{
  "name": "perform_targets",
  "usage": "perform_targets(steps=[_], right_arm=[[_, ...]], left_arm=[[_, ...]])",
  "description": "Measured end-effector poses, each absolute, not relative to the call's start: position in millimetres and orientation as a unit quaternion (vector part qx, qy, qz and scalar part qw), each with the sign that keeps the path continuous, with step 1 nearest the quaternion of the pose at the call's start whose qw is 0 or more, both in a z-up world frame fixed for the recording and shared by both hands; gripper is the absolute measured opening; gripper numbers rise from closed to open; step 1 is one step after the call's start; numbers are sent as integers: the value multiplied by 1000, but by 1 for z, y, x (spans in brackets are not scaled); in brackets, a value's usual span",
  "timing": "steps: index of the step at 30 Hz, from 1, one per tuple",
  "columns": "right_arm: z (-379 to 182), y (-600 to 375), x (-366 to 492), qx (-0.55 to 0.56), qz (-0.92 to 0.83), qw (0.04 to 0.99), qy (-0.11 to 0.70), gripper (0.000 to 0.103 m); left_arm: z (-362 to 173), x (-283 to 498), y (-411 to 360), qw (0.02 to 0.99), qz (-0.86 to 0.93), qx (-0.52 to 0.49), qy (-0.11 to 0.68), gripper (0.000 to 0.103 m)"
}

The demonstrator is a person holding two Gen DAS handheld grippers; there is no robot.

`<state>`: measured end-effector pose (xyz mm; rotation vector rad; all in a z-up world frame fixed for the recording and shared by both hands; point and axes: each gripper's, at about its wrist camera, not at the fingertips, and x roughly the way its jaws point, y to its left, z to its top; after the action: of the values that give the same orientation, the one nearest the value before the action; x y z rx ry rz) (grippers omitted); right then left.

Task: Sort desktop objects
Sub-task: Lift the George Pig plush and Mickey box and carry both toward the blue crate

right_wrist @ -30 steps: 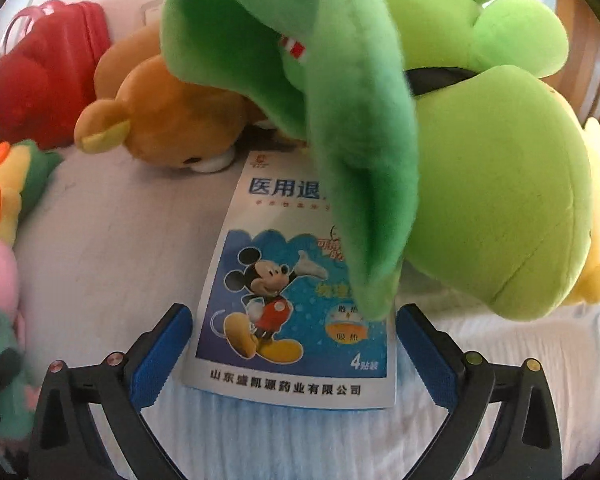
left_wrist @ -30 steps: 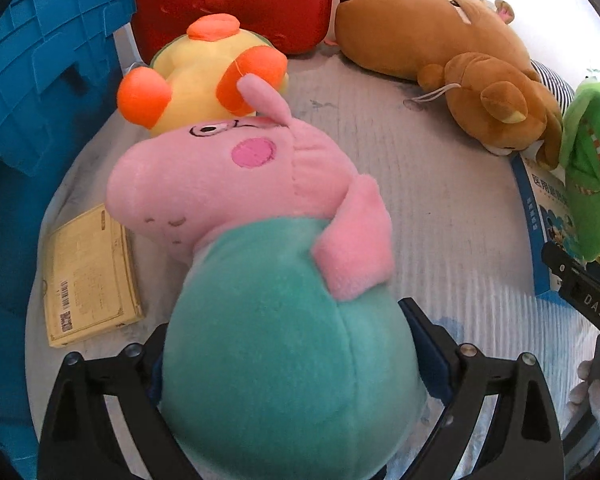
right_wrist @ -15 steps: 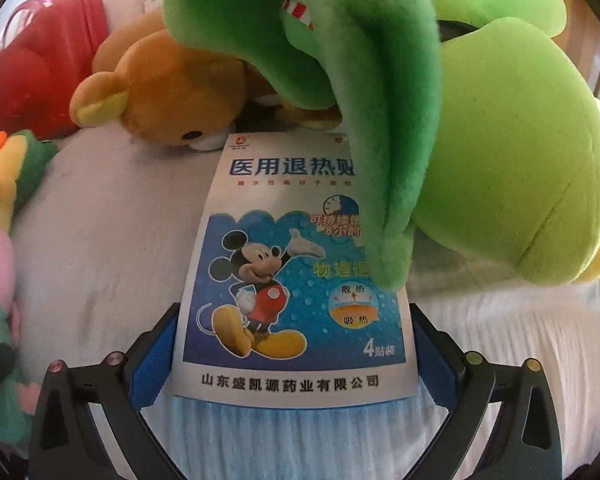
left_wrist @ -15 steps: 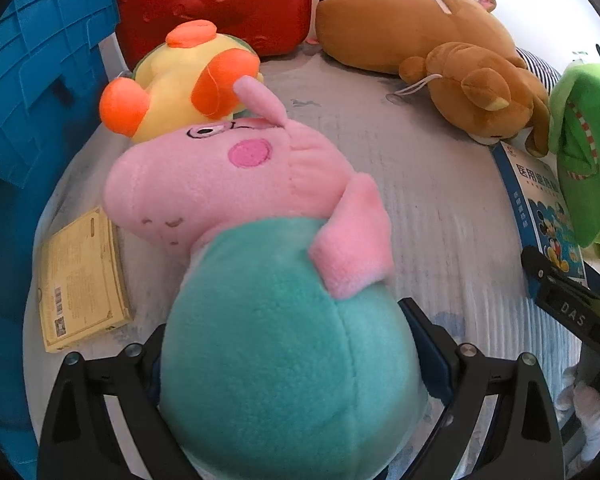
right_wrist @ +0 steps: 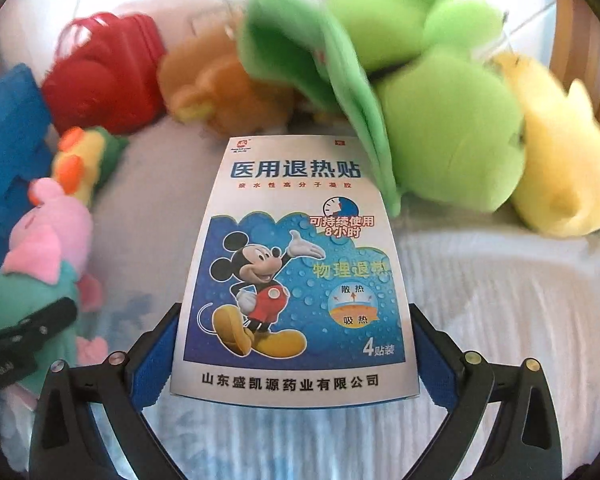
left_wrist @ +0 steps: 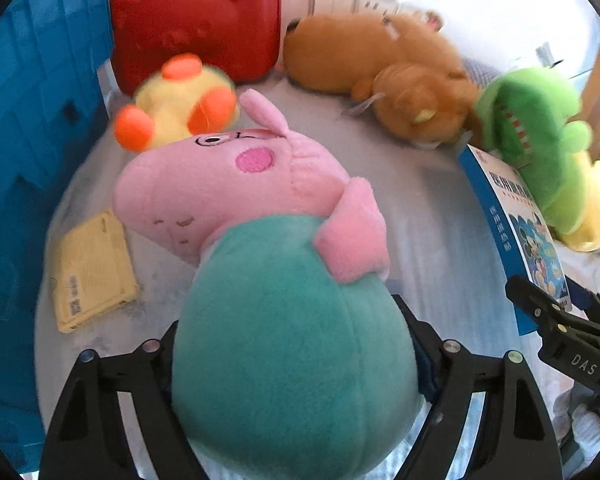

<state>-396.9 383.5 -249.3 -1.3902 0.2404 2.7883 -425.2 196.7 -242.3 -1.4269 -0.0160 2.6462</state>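
Two grips are holding: my left gripper (left_wrist: pixel 296 364), jaws just closing, is pinching one pig doll (left_wrist: pixel 260 264) above the bedsheet (left_wrist: pixel 428 224); my right gripper (right_wrist: pixel 294 360) is clamping one blue box (right_wrist: pixel 296 272). Four other plush toys are lying behind.

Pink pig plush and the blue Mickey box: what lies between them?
Only bare white cloth separates the pig plush from the Mickey box, seen in the left wrist view.

Left gripper (left_wrist: pixel 296 364): black frame, blue pads, silver screws; right gripper (right_wrist: pixel 294 364) same.
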Motion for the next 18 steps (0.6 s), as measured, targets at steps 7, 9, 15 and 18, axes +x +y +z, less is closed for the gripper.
perform_targets(steps=[7,9,15,18], right_arm=[[-162,361,-351,-374,925,-6,67,102],[-139,350,-340,-354,933,-12,61,102],[-62,314,-328,-278,957,-65,42,102],[-28,298,-315,-247,964,-95,36,102]], left_arm=[[-161,-380,183,85,911,-403,-4,83],[-134,-365,176,86,921,-381,-3,83],[-58,-326,151,54,953,-299,-8,83],[-19,-314,130,34,965,-260,-12,83]])
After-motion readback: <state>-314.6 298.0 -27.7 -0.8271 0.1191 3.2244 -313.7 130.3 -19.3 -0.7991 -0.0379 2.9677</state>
